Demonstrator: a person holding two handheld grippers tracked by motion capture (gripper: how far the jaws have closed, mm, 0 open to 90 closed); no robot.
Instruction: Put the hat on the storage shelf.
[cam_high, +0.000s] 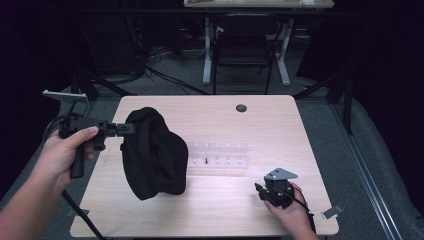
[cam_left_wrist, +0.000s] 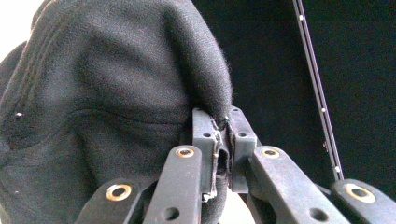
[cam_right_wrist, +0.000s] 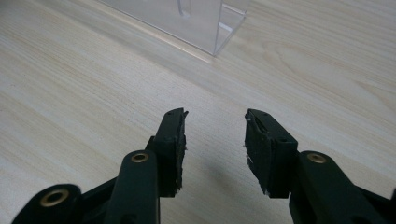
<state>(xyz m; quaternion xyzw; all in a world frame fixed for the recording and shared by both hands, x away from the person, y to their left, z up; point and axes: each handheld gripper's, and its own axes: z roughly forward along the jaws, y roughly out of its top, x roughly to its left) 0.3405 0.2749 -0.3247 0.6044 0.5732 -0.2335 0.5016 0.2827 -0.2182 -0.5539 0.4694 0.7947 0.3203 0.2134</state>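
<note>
A black cloth bag (cam_high: 152, 155) hangs over the left half of the light wooden table (cam_high: 260, 125), its lower end near the tabletop. My left gripper (cam_high: 131, 128), held level from the left, is shut on the bag's upper edge. In the left gripper view the pads (cam_left_wrist: 208, 135) pinch a fold of the black cloth bag (cam_left_wrist: 102, 93). My right gripper (cam_high: 260, 190) rests low at the front right of the table, in a hand. Its jaws stand open over bare wood in the right gripper view, right gripper (cam_right_wrist: 215, 135), with nothing between them.
A clear plastic rack (cam_high: 217, 155) with small slots lies at the table's middle, beside the bag; its corner (cam_right_wrist: 205, 28) sits ahead of the right jaws. A round cable hole (cam_high: 241, 108) is at the far edge. A chair and desk legs stand beyond.
</note>
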